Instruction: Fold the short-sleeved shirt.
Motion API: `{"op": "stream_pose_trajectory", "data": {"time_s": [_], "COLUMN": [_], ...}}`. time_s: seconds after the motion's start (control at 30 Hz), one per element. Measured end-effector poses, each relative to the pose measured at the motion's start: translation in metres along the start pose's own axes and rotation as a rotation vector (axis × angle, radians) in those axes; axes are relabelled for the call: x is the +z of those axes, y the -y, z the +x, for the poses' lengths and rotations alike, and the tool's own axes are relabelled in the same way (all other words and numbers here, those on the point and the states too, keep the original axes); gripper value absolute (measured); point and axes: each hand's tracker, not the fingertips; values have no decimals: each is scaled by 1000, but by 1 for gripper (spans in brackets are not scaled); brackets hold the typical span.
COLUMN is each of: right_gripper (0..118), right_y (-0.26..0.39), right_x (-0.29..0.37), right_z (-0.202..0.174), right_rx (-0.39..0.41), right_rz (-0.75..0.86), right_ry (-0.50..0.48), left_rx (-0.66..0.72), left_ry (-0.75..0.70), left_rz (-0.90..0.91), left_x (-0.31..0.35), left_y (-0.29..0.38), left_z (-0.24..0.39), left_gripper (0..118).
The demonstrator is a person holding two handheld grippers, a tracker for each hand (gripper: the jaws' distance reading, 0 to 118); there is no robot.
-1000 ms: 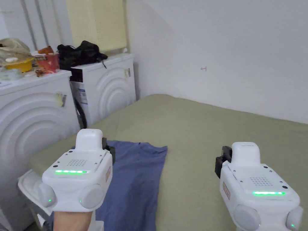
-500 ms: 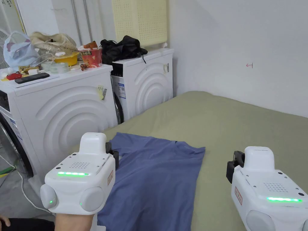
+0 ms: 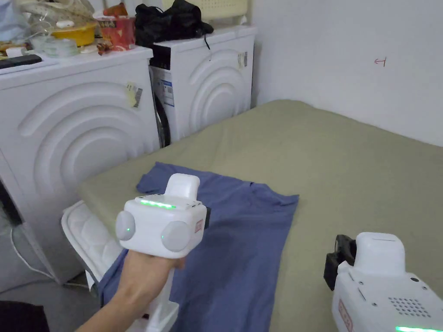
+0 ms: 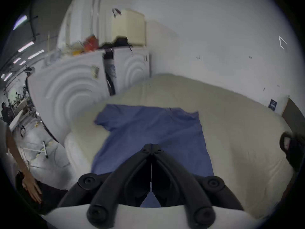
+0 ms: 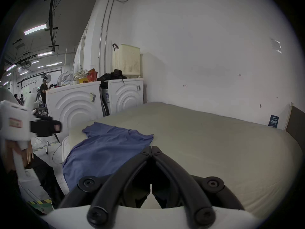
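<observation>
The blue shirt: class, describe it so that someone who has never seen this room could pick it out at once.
Find the wide bed with the olive-green sheet, set against the white wall. At its near left corner, beside the white machines, the shirt lies flat, its lower end hanging over the bed's edge. It is the one blue thing on the sheet; the dark clothes sit up on a machine.

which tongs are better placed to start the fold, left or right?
Left, probably. The left tongs, jaws shut on nothing, hover over the flat blue short-sleeved shirt; the right tongs, also shut, sit beside it above the olive bed sheet.
</observation>
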Motion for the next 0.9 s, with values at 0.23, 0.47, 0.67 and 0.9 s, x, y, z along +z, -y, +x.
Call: {"op": "stream_pose_trajectory", "data": {"time_s": [0.23, 0.47, 0.67, 0.9], "right_gripper": [0, 0, 0, 0], "right_y": [25, 47, 51, 42], "right_x": [-36, -49, -46, -19], "right_z": [6, 13, 17, 35], "right_rx": [-25, -28, -41, -51], "right_rz": [-73, -128, -146, -131], "right_ry": [-5, 16, 22, 54], "left_rx": [-23, -47, -139, -206], "left_ry": [59, 95, 2, -72], "left_rz": [-273, -403, -461, -382], "left_x": [-118, -162, -185, -159], "left_y": [-10, -14, 10, 0], "left_z": [21, 33, 49, 55], "left_gripper": [1, 77, 114, 4]}}
